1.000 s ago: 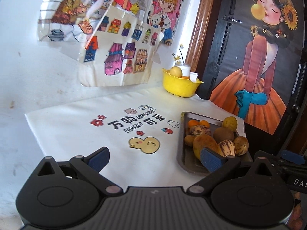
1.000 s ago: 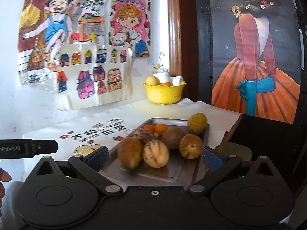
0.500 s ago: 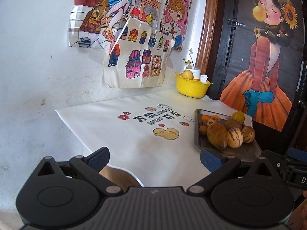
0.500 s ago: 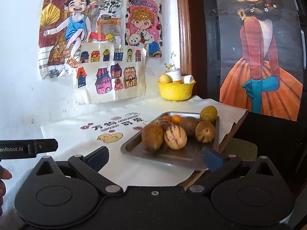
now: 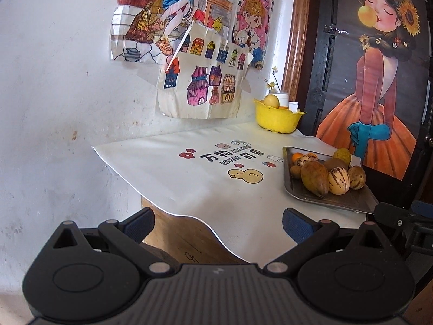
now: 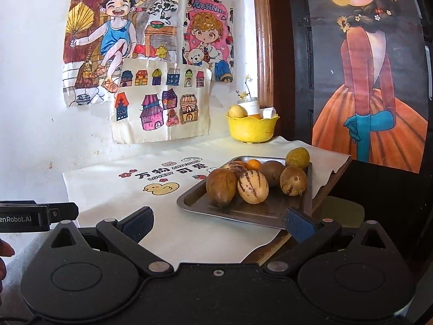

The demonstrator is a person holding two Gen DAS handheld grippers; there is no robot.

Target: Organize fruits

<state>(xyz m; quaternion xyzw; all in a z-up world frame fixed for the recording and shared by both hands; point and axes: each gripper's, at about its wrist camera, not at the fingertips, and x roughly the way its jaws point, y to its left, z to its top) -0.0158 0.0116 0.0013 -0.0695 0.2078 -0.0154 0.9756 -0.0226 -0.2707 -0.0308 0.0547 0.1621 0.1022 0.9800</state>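
In the left wrist view, the left tongs (image 5: 217,220) were seen spread wide and empty, off the table's near edge. The tray (image 5: 349,199) of fruits lay ahead to the right, along the table's right edge — well apart. "LOVELY" could be read on the cloth (image 5: 173,170).

In the right wrist view, the right tongs (image 6: 219,220) were likewise wide and empty — the tray (image 6: 251,212) nearly straight ahead, nearer this hand. The striped fruit (image 6: 253,187) was seen beside a long brown fruit (image 6: 221,187) pointing towards the tongs. "enRobot.AI" was legible at left.

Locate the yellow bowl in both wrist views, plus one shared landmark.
Left wrist: yellow bowl right of centre, upper half, at the table's far edge by the wall.
Right wrist: yellow bowl right of centre, just above mid-height, behind the metal tray.
Shared landmark: the house drawing, just left of the bowl in both.
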